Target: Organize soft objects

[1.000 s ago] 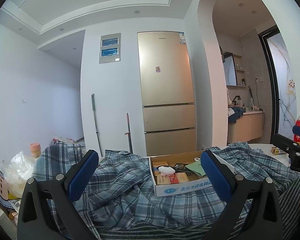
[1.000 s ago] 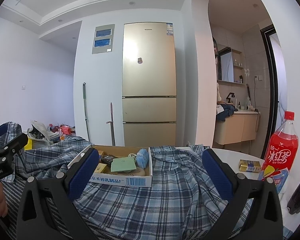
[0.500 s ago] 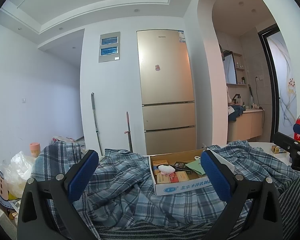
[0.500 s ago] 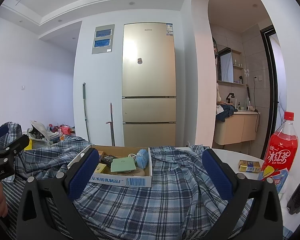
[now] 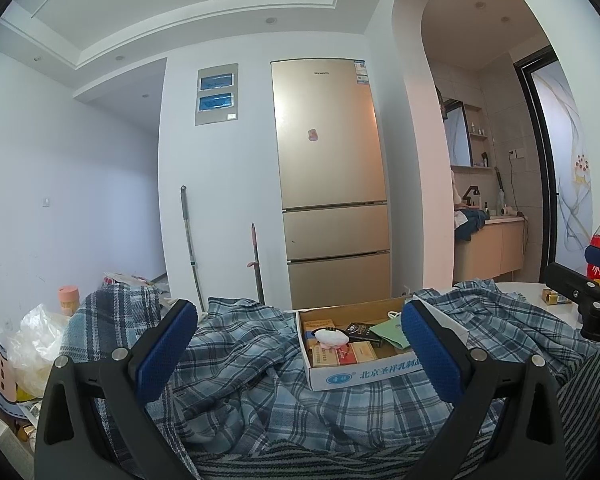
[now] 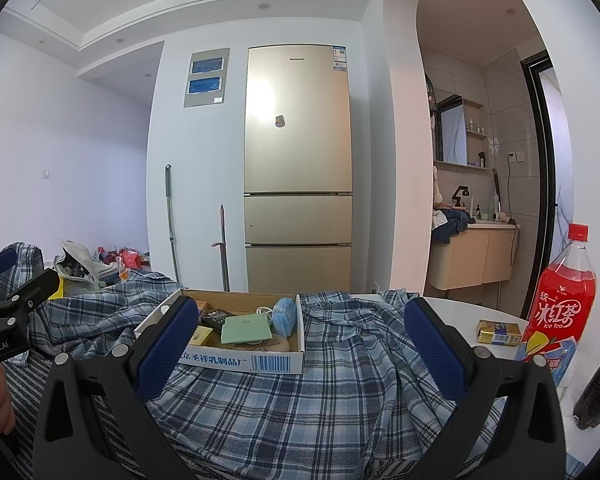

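Below both hand-held grippers: plaid shirt (image 5: 240, 364), lying left-right | left hand-held gripper (image 5: 300, 344) agape, empty | right hand-held gripper (image 6: 302, 344) agape, empty | equally near

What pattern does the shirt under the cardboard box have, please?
Blue and white plaid on the shirt, clearest in the right wrist view.

The right gripper (image 6: 300, 344) is wide open over the plaid shirt (image 6: 300, 400), the cardboard box (image 6: 240, 360) just ahead.
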A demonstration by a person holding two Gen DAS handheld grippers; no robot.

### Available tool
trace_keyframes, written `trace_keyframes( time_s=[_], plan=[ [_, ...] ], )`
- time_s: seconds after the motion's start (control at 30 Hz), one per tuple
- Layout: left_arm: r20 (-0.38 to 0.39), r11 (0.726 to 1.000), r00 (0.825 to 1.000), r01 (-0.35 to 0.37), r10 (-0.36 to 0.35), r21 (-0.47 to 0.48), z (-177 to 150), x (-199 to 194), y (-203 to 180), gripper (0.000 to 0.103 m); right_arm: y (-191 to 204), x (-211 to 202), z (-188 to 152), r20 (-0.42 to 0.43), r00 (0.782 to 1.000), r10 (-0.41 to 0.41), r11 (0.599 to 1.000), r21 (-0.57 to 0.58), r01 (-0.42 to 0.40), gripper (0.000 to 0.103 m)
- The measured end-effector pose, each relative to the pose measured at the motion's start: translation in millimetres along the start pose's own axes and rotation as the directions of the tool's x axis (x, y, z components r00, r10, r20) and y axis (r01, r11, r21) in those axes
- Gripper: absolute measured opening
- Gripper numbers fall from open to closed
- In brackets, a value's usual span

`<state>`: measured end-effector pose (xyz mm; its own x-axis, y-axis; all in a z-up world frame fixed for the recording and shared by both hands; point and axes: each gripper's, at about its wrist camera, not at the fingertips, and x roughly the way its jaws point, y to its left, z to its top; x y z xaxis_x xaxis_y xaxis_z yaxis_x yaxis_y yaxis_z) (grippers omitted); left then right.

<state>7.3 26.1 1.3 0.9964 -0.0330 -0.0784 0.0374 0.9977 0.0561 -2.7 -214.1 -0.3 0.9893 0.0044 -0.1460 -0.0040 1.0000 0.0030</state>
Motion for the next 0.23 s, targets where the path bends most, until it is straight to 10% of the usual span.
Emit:
trace_keyframes(
  time_s=[0.23],
  plan=[
    [-0.001, 1.0, 1.0, 0.0, 0.0, 0.001, -2.0, 0.0, -0.1, 0.103, 0.0, 0.0, 0.2, 0.0, 1.0, 0.0, 1.0, 0.0, 0.0, 0.103]
  ],
)
